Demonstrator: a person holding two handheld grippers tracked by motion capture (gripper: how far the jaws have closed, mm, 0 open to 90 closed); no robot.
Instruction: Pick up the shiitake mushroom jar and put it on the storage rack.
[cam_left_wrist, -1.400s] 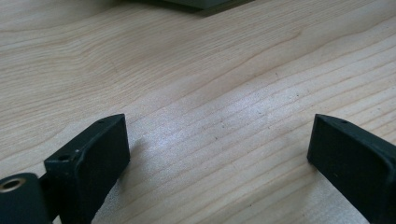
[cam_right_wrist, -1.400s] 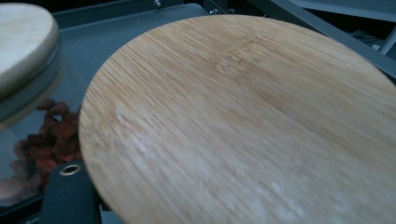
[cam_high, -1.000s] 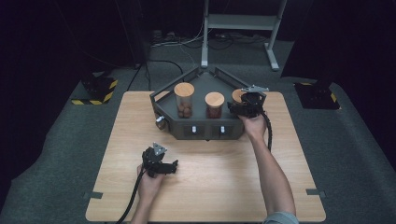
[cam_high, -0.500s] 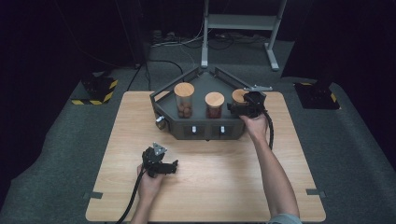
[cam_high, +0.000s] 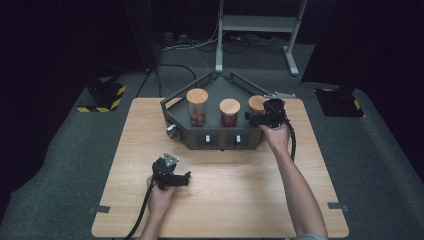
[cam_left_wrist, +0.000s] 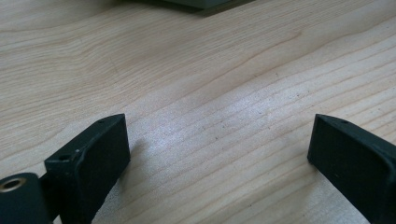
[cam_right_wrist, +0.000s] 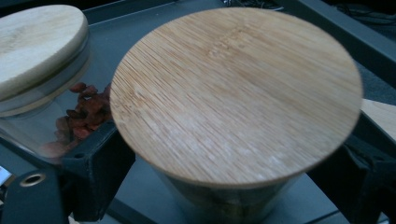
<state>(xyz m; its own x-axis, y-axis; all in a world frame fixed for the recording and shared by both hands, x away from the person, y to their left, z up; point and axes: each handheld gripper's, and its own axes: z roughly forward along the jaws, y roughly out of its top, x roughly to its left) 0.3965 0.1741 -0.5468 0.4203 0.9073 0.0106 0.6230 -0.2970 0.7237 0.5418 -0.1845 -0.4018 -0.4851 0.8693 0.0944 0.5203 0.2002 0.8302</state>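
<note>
Three glass jars with round wooden lids stand in a dark angular tray (cam_high: 215, 141) at the table's far side. My right gripper (cam_high: 254, 117) reaches in from the right at the rightmost jar (cam_high: 257, 102). In the right gripper view its jaws (cam_right_wrist: 228, 161) have just been opening and stand on either side of that jar (cam_right_wrist: 233, 98), under its lid, with a gap to the glass. The middle jar (cam_right_wrist: 42, 60) holds red dried fruit. My left gripper (cam_high: 186, 178) rests low over the near table, jaws (cam_left_wrist: 219, 140) wide open with bare wood between them.
The tall left jar (cam_high: 197, 106) holds brown round things, and the middle jar (cam_high: 229, 113) sits between the other two. The tray has knobs on its front face (cam_high: 207, 138). A metal stand (cam_high: 260, 22) and cables lie on the floor beyond the wooden table (cam_high: 240, 190).
</note>
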